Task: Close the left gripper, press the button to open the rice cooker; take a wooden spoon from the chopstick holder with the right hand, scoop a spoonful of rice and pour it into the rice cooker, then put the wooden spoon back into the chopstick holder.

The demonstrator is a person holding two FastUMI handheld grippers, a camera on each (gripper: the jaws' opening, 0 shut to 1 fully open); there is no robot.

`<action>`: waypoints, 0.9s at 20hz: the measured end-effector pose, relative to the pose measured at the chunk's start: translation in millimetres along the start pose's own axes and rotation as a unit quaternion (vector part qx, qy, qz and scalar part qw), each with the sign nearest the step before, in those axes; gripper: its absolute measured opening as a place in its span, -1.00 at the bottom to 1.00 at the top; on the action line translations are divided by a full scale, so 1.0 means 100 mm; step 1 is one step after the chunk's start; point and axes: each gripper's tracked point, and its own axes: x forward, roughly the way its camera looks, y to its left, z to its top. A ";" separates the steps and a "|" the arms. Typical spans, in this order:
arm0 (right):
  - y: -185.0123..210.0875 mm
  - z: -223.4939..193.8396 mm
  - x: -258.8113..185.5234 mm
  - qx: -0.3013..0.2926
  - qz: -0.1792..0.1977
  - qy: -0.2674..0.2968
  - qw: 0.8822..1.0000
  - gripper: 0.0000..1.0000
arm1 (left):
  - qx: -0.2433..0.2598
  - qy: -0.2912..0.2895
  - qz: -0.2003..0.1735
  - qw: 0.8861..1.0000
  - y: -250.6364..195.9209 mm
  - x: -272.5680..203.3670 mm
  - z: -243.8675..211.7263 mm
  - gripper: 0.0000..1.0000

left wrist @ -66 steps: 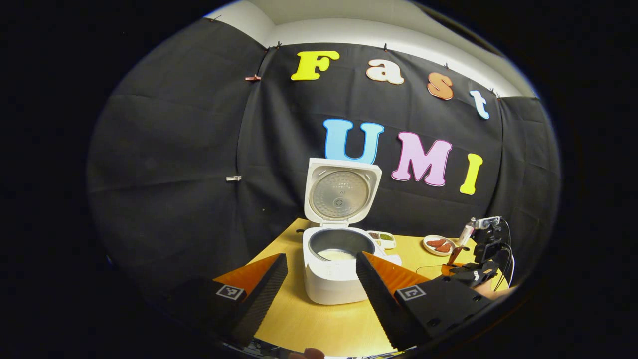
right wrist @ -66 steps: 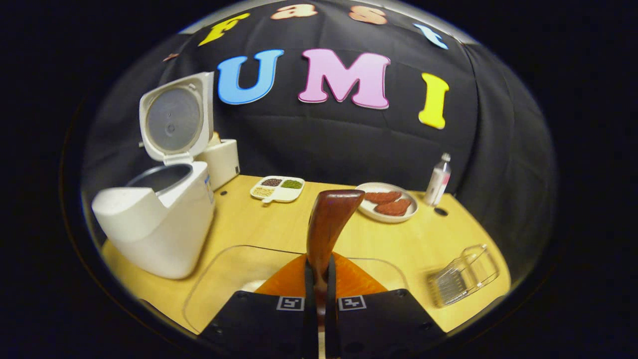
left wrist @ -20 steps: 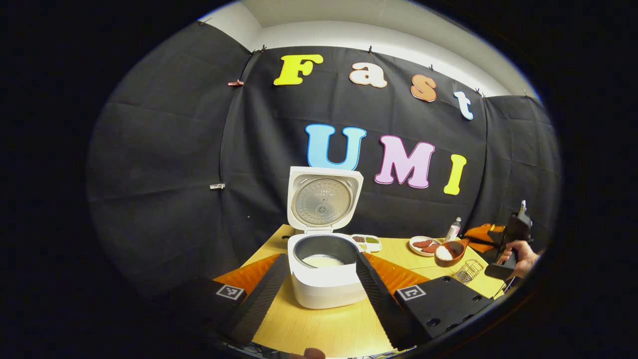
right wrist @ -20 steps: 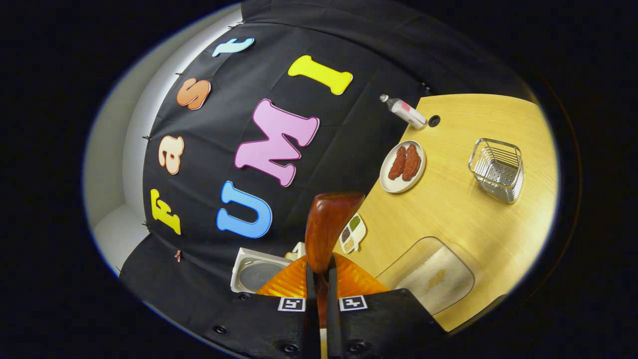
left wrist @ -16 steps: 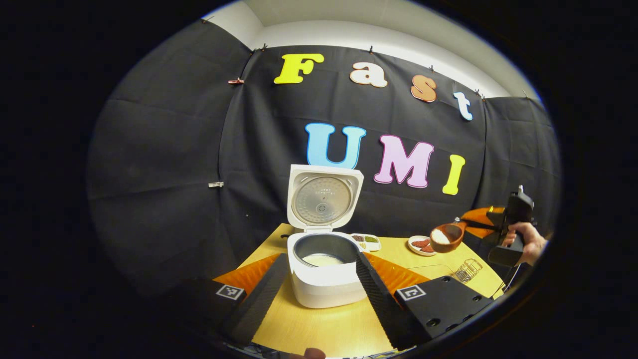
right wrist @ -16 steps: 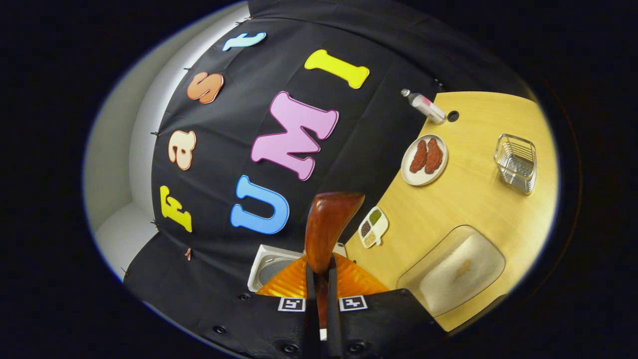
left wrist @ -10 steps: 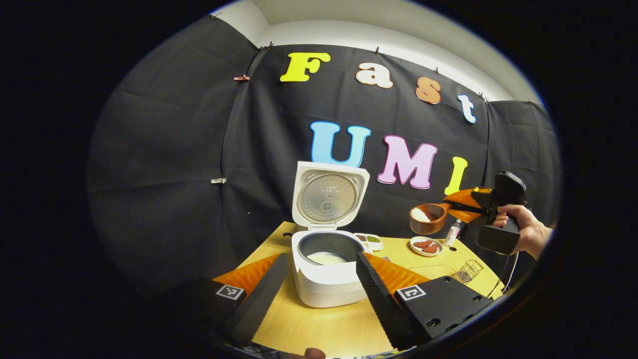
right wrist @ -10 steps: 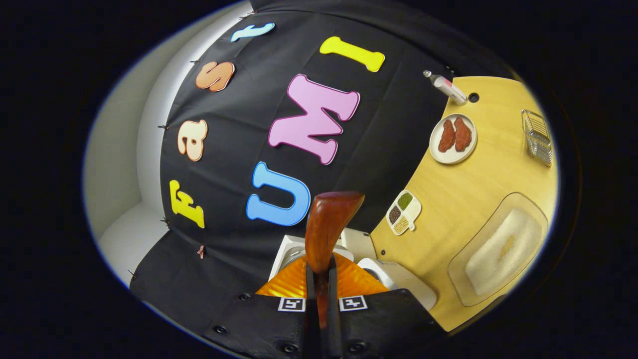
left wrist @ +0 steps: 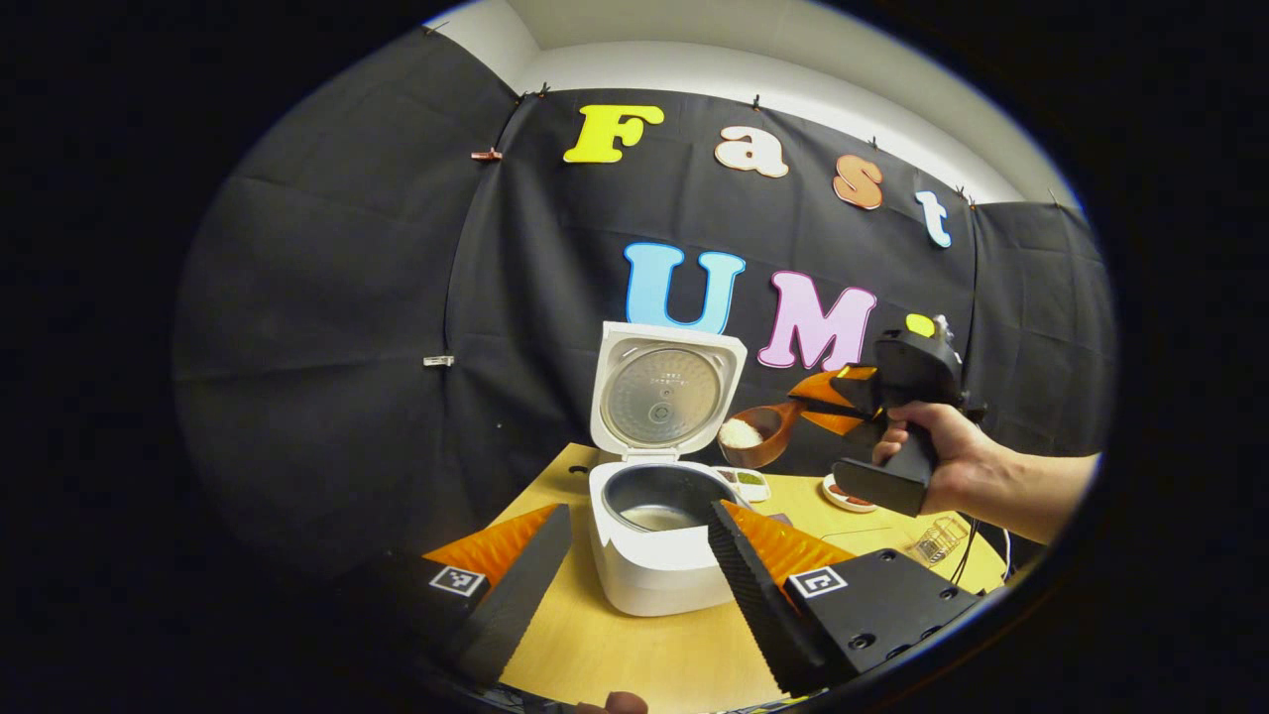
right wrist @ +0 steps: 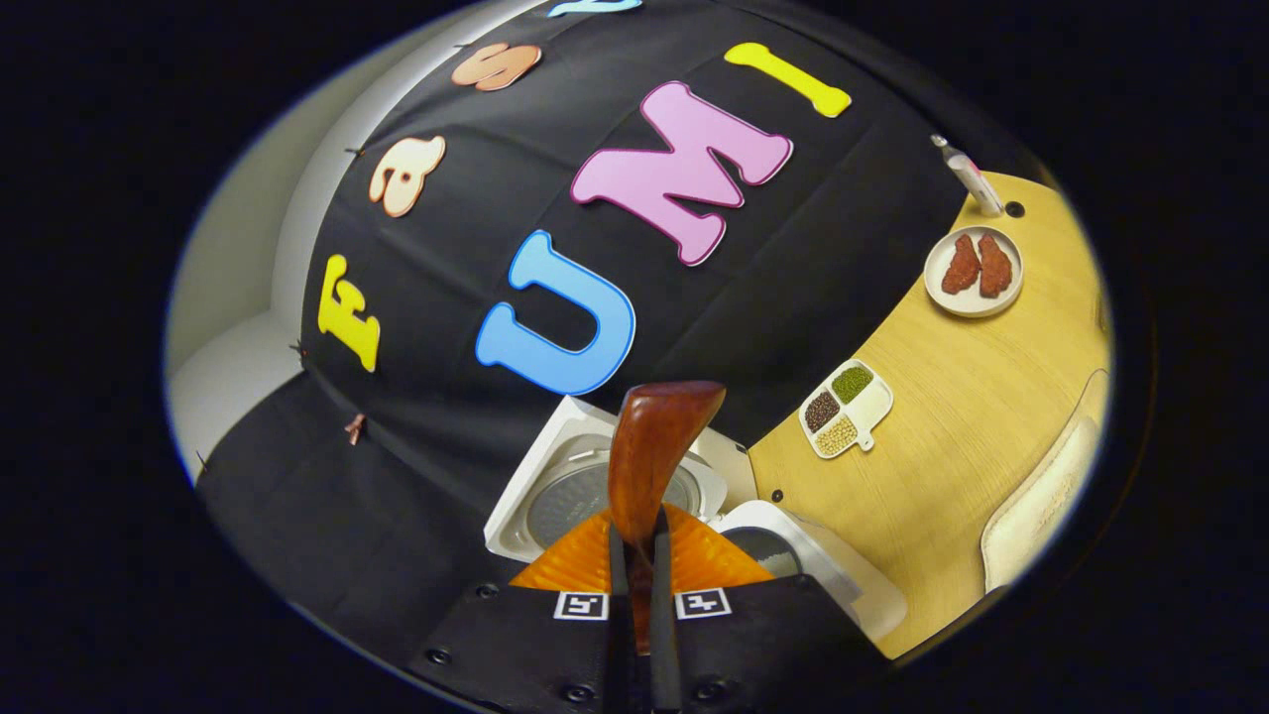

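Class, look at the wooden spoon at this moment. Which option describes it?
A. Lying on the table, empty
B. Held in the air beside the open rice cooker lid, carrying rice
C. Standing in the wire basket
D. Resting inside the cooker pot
B: the right hand-held gripper holds the wooden spoon aloft with white rice in its bowl, beside the raised lid of the rice cooker.

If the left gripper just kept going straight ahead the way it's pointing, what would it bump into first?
Most likely the rice cooker: its white body sits on the table directly ahead of the open left gripper, between its two fingers. Depth is hard to judge through the fisheye, but nothing shows nearer in that line.
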 end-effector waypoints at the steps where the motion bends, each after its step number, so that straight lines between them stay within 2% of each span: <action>1: -0.01 -0.07 0.07 -0.017 -0.005 0.003 1.000 -0.80 | -0.003 -0.001 0.002 1.000 0.04 0.00 0.00 0.91; 5: -0.07 -0.21 0.32 -0.083 -0.029 0.005 0.996 -0.81 | -0.007 0.000 0.011 1.000 0.19 -0.01 -0.03 0.91; 10: -0.16 -0.31 0.47 -0.173 -0.053 0.012 0.983 -0.80 | 0.006 -0.002 0.024 1.000 0.36 -0.08 -0.03 0.91; 18: 0.13 -0.52 0.56 -0.308 -0.025 0.021 0.951 -0.81 | 0.000 0.001 0.033 0.999 0.40 -0.21 -0.08 0.91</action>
